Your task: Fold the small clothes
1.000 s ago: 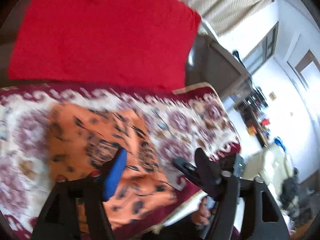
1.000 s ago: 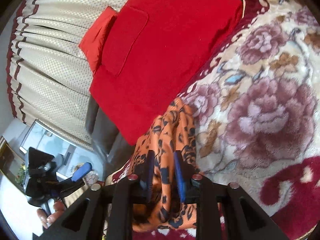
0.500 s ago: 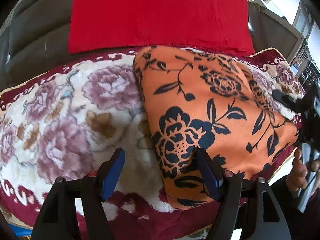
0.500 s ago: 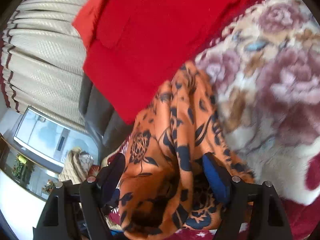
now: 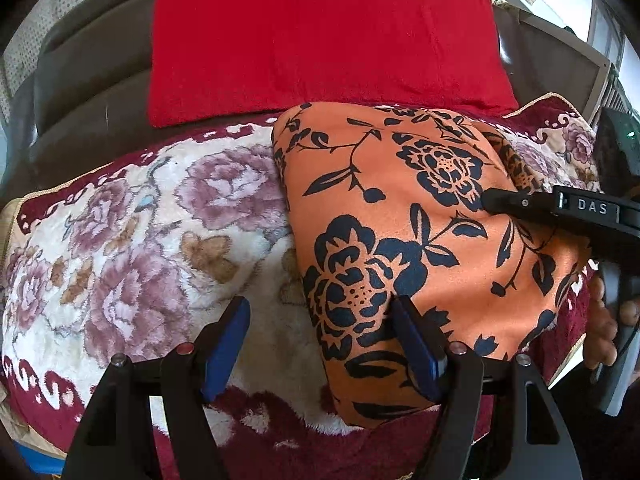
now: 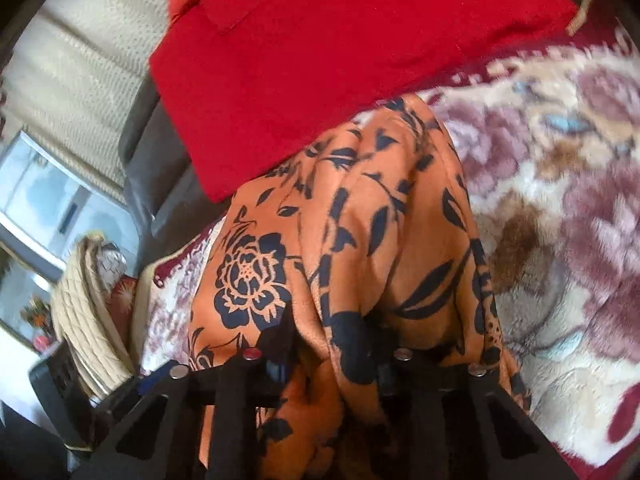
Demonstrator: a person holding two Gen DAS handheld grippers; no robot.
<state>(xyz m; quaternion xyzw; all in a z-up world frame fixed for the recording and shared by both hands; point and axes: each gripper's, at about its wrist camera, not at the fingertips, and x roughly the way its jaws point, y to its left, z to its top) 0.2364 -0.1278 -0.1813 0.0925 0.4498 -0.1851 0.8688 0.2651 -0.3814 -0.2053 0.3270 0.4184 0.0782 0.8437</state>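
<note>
Black tongs point(image 5: 320, 344), blue pads point(image 5: 224, 344), silver screws.

— Where is room lying open around the orange garment point(image 5: 404, 240)?

— You are looking at bare floral blanket point(image 5: 132, 240) stretching to its left, with nothing standing on it.

— What is blocking you?

— Behind the garment the red cushion point(image 5: 320, 36) is leaning on the dark sofa back point(image 5: 84, 92), closing that side. The right gripper point(image 6: 332, 354) is reaching across the garment's right part, its jaws having just closed on bunched cloth, a hand point(image 5: 600, 332) just beside that edge.
</note>
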